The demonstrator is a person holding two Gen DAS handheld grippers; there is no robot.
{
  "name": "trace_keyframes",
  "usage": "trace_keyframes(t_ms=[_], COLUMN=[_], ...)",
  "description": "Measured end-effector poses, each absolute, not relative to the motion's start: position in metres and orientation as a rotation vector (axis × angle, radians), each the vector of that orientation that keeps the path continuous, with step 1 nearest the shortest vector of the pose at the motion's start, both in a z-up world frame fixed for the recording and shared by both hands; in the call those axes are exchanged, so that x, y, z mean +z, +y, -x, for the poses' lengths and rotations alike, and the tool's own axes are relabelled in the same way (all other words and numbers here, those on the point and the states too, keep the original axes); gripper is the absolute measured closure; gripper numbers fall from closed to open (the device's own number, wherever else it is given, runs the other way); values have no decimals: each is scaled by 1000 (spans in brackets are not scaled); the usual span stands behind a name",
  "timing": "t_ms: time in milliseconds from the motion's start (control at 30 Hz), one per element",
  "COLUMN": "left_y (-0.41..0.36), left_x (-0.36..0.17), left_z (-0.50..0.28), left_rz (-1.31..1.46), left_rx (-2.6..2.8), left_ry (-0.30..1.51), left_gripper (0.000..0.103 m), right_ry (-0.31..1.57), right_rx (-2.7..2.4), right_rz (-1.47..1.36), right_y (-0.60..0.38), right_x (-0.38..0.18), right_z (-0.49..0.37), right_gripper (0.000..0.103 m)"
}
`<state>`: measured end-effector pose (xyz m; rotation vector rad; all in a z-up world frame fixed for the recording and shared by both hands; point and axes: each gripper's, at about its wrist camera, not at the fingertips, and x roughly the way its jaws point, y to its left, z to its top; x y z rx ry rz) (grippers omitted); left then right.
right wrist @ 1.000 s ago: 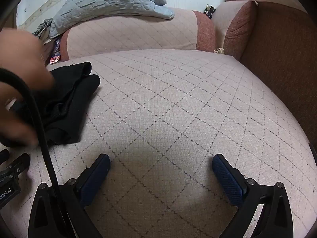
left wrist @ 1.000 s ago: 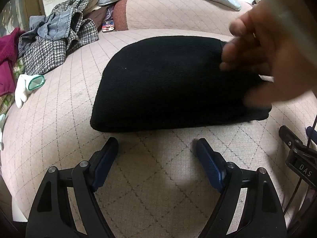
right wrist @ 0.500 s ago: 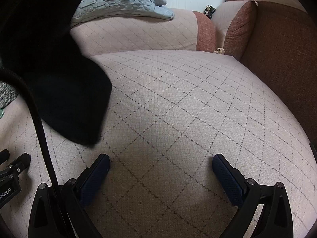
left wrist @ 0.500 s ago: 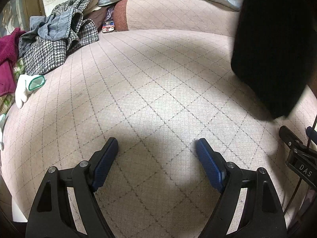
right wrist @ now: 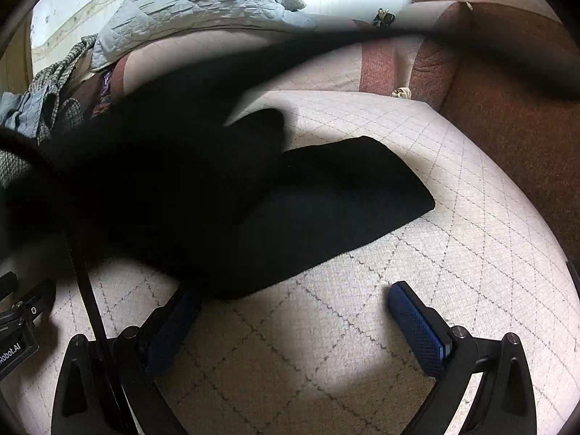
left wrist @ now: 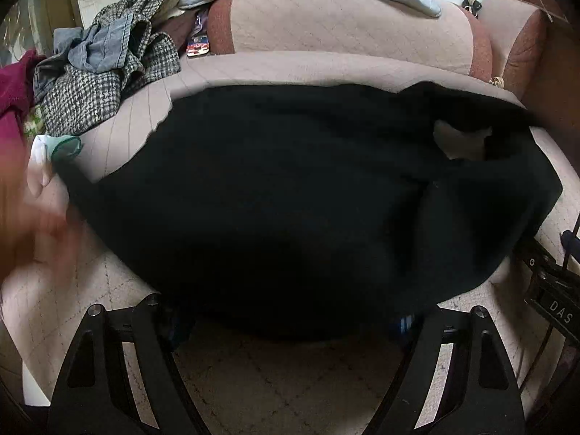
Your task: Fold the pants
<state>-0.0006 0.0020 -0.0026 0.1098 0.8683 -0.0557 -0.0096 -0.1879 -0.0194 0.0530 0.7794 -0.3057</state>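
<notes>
Across the quilted sofa seat [right wrist: 417,217], black pants [left wrist: 290,199] now lie spread loose, where 1 s ago they sat folded. Left gripper [left wrist: 290,320] and right gripper [right wrist: 297,311] rest idle, jaws apart, holding nothing. Folding likely starts over.

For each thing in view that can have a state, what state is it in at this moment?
black pants: unfolded, spread loosely over the sofa seat, partly blurred.
left claw: wide open, holding nothing; pants edge lies over its fingertips.
right claw: wide open, holding nothing; pants cover its left fingertip.
pile of clothes: crumpled, unfolded.
grey quilt: draped over the sofa back.
</notes>
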Motion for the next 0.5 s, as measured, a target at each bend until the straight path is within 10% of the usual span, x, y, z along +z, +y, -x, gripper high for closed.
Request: trace_keyframes(t_ms=[500], left_y=[4], left_x=[-2], left_z=[-2], left_rz=[-106], left_rx=[-58], left_ry=[870], left_gripper=[19], right_ry=[784], right_rx=[-309], right_rz=[-57], right_y=[-180], right_x=[-17], right_z=[6], right_gripper=[0])
